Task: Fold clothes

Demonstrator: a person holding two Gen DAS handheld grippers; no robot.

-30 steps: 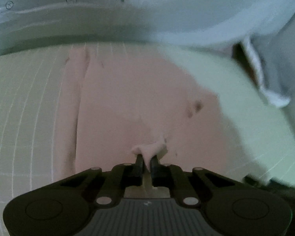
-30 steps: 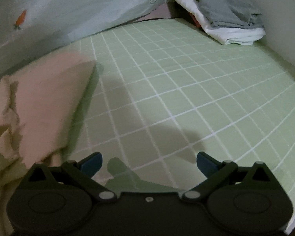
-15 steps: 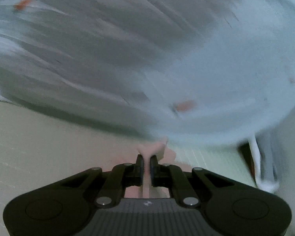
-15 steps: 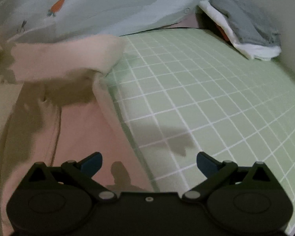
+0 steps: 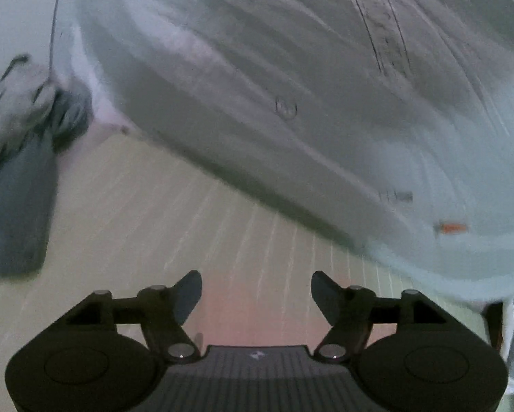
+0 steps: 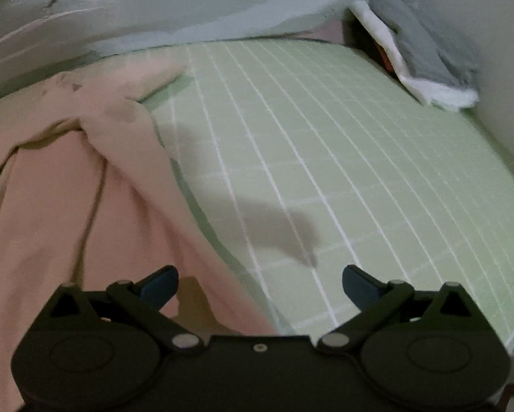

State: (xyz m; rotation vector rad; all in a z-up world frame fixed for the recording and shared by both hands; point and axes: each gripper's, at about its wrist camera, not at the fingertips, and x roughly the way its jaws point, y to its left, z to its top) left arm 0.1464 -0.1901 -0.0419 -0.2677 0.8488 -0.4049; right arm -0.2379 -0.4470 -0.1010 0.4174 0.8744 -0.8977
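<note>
My left gripper [image 5: 256, 292] is spread wide and holds nothing; a strip of the pink garment [image 5: 253, 322] shows just under and between its fingers. My right gripper [image 6: 260, 283] is spread too, hanging over the garment's right edge, with the pink cloth [image 6: 95, 185] lying rumpled to the left of it. Both sit on a green checked bed sheet [image 6: 342, 158]. Beyond lies a pale blue quilt with carrot prints [image 5: 325, 86], and a grey and white folded pile [image 6: 425, 65] rests against the wall.
</note>
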